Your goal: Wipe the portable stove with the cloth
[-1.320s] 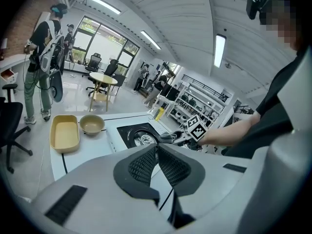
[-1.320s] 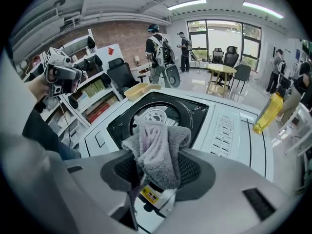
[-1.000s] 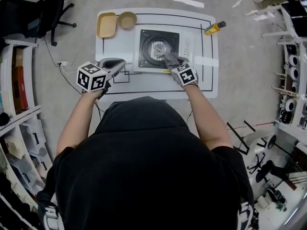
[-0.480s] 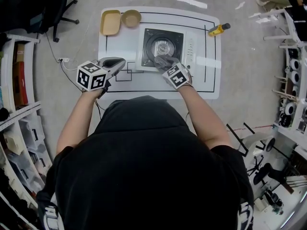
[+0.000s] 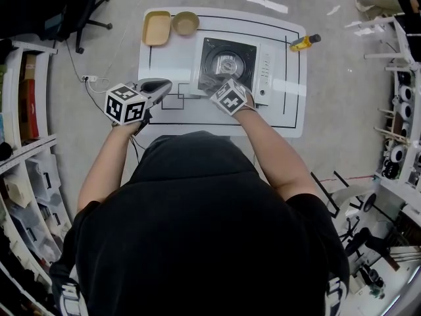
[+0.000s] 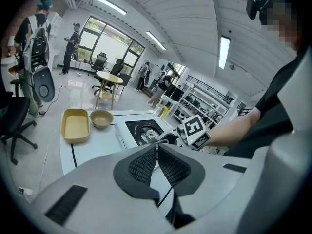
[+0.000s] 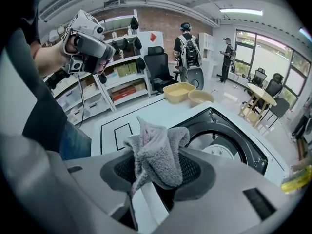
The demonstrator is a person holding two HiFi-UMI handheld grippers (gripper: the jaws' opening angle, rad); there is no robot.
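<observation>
Since a second ago the cloth (image 5: 210,82) has slid left along the stove (image 5: 227,63), from its near middle to its near left corner. The right gripper (image 5: 215,85) pinches it as a bunched grey wad between the jaws. I judge the wiping is under way; the far side and the knob panel probably remain. The left gripper (image 5: 156,86) waits at the near left edge of the desk (image 5: 172,58), jaws pressed together on nothing. Only the right gripper view shows the pinch. The head view hides it behind the marker cube, yet shows the whole stove.
</observation>
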